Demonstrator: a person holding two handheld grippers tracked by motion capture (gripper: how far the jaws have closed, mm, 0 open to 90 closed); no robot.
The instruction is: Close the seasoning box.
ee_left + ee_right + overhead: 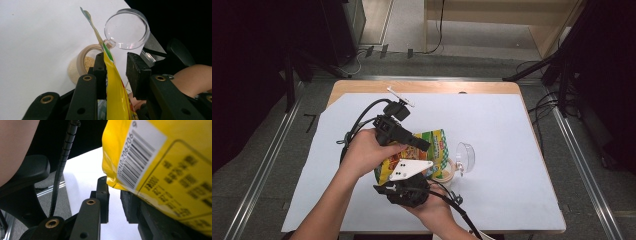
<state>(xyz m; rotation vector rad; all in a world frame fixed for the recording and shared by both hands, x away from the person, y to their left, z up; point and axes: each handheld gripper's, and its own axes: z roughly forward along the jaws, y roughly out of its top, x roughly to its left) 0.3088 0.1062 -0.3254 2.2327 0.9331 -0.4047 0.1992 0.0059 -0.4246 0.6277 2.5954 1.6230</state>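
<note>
Centre of the high view: the yellow snack bag [432,150] is held up over the white table cover [512,150], beside a small jar [83,62] with its clear lid [127,28] flipped open. The left gripper [116,67] has the bag's edge against one pad, jaws apart, so I cannot tell if it is clenched. The right gripper [115,200] stands unclenched, the bag resting over one jaw.
</note>
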